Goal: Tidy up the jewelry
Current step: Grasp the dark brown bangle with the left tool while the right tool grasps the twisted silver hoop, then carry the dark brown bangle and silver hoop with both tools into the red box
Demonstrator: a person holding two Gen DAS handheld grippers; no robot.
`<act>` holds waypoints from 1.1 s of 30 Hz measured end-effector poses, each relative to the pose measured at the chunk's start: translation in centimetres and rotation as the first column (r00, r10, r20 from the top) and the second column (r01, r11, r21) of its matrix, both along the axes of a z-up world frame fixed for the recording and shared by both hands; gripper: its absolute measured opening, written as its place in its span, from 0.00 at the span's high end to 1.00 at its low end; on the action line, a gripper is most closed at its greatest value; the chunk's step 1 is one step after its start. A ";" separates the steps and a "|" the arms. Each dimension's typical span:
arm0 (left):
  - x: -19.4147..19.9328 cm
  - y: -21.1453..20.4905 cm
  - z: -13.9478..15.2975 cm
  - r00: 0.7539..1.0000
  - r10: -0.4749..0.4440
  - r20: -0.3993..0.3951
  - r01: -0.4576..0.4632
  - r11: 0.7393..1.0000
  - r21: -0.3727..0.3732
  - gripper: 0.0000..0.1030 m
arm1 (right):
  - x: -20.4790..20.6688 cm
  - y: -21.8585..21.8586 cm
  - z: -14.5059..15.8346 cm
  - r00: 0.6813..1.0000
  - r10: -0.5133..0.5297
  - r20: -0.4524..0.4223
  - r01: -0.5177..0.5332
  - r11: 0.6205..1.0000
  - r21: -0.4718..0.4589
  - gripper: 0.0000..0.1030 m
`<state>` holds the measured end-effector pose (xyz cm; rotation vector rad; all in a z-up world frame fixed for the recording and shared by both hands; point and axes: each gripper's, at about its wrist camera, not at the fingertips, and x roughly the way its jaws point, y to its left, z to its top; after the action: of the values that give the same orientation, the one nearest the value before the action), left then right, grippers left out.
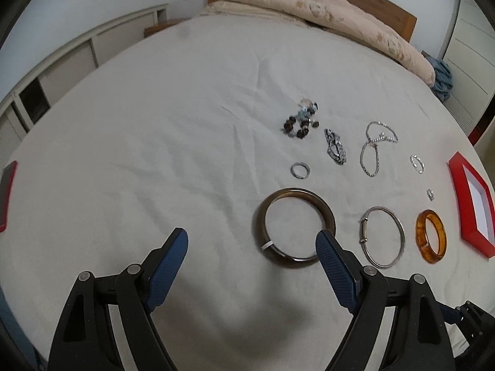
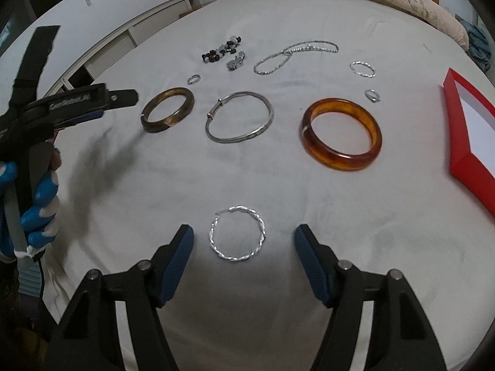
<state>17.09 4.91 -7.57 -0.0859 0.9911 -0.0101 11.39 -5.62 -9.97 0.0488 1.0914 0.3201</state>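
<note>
Jewelry lies spread on a white bed sheet. My left gripper [image 1: 252, 242] is open and empty, just left of a dark brown bangle [image 1: 294, 225]. Beside that lie a thin silver bangle [image 1: 383, 236] and an amber bangle [image 1: 430, 236]. My right gripper [image 2: 244, 241] is open, with a twisted silver hoop [image 2: 237, 236] on the sheet between its fingers, untouched. Beyond it are the amber bangle [image 2: 340, 134], silver bangle [image 2: 239, 116] and brown bangle [image 2: 168, 109]. A silver chain [image 2: 294, 54], a bead bracelet [image 2: 221, 50] and small rings lie farther back.
A red box [image 2: 461, 142] with a white lining sits at the right; it also shows in the left wrist view [image 1: 470, 207]. A red item [image 1: 6, 194] lies at the left edge. A folded duvet [image 1: 324, 9] and wooden headboard are at the far end.
</note>
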 end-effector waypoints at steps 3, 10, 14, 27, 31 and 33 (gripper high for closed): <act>0.9 -0.2 -1.2 0.999 -0.011 -0.040 0.011 1.000 -0.006 0.33 | 0.3 -0.2 -0.2 1.000 0.005 -0.003 -0.005 1.000 0.004 0.41; 2.1 -0.7 -3.4 0.996 -0.017 -0.089 0.021 0.999 0.041 0.45 | 1.0 0.0 -0.5 1.000 0.027 0.007 -0.027 1.000 -0.002 0.53; 2.5 -1.2 -3.2 0.995 -0.030 -0.099 0.036 0.997 0.061 0.55 | 0.9 0.6 -0.6 0.999 0.052 0.010 -0.052 0.998 -0.028 0.54; -0.1 -2.2 -1.2 0.995 -0.050 -0.082 0.058 0.993 0.100 0.91 | -0.1 0.5 0.5 0.997 0.075 0.022 -0.073 0.996 -0.058 0.63; -1.9 -2.1 0.4 0.997 -0.045 -0.059 0.050 0.995 0.087 0.91 | -1.2 -0.2 1.9 0.997 0.054 0.053 -0.052 0.998 -0.041 0.63; -2.8 -2.5 1.6 0.998 -0.052 -0.043 0.055 0.996 0.076 0.91 | -2.0 -1.1 2.8 0.997 0.032 0.073 -0.030 0.999 -0.031 0.63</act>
<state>14.29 2.39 -6.00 0.0114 1.0331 -0.0194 9.44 -6.67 -7.17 -0.0070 1.0245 0.3309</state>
